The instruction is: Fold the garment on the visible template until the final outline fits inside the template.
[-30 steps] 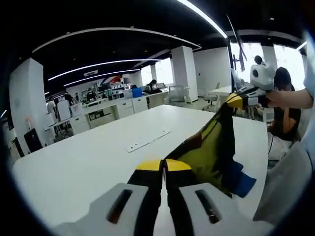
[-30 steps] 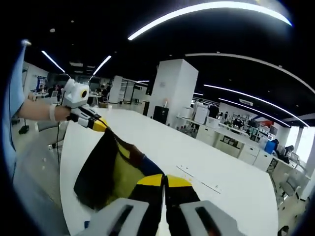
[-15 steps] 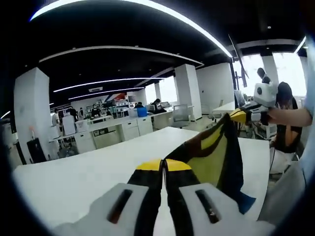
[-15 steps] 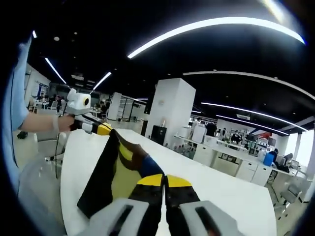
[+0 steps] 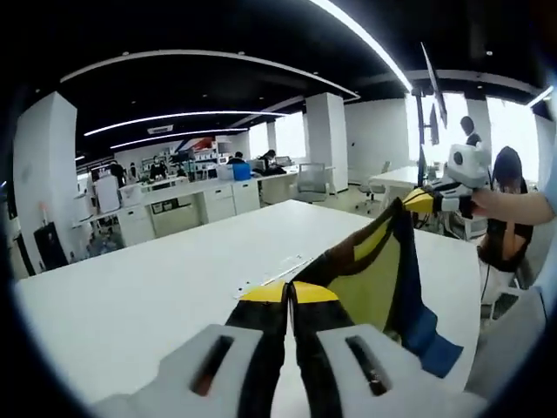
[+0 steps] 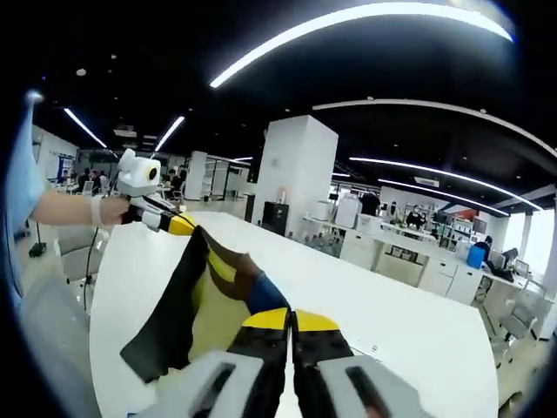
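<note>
Large white table point(image 5: 139, 287); thin pale strips point(image 5: 271, 273) lie flat on top near its middle.

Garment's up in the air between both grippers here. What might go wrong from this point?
1. The garment hangs stretched above the table, pinched only at its edges by the left gripper and right gripper; a corner may slip out.
2. Its loose dark and blue end dangles near the table's edge, so it may land off the table.

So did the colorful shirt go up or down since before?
Cannot tell. The garment hangs above the white table between both tongs, but the whole view shifts too.
</note>
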`<control>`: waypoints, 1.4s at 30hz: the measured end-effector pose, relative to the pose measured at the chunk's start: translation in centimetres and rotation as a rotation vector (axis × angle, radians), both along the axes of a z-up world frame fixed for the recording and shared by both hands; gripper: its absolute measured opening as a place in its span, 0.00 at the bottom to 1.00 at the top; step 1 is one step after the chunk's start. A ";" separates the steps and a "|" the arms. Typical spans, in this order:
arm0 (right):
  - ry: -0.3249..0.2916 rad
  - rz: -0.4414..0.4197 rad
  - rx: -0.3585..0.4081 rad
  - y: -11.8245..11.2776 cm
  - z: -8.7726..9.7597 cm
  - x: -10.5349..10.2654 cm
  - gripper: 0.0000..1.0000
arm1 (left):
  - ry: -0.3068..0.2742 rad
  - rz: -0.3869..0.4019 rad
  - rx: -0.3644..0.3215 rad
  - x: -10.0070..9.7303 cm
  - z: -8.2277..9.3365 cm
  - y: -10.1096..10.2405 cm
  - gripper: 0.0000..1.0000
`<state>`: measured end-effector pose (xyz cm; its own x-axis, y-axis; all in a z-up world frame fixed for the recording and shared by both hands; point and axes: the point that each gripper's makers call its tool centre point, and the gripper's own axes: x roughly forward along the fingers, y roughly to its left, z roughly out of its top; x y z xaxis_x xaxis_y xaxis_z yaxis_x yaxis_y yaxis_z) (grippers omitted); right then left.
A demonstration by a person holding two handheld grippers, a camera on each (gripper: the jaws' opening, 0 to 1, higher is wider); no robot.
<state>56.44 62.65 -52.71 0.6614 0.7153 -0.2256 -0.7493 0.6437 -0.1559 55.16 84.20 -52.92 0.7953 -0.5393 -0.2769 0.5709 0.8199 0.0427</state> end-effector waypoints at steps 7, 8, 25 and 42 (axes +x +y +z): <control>0.075 -0.017 -0.032 -0.3 -3.8 4.1 0.00 | 0.086 -0.007 0.039 4.1 -4.2 0.1 0.00; 0.081 -0.020 -0.035 -0.3 -4.3 4.6 0.00 | 0.099 -0.009 0.040 4.6 -4.7 0.0 0.00; 0.220 -0.068 -0.106 -1.0 -13.0 12.0 0.00 | 0.288 -0.002 0.099 11.7 -14.4 0.3 0.00; 0.418 -0.026 -0.085 1.9 -19.7 12.2 0.12 | 0.360 0.020 0.108 14.0 -18.7 1.4 0.00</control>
<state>68.67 64.59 -72.36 0.5182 0.6667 -0.5357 -0.7430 0.6611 0.1041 69.19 85.64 -71.64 0.6468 -0.4770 -0.5951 0.5493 0.8327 -0.0704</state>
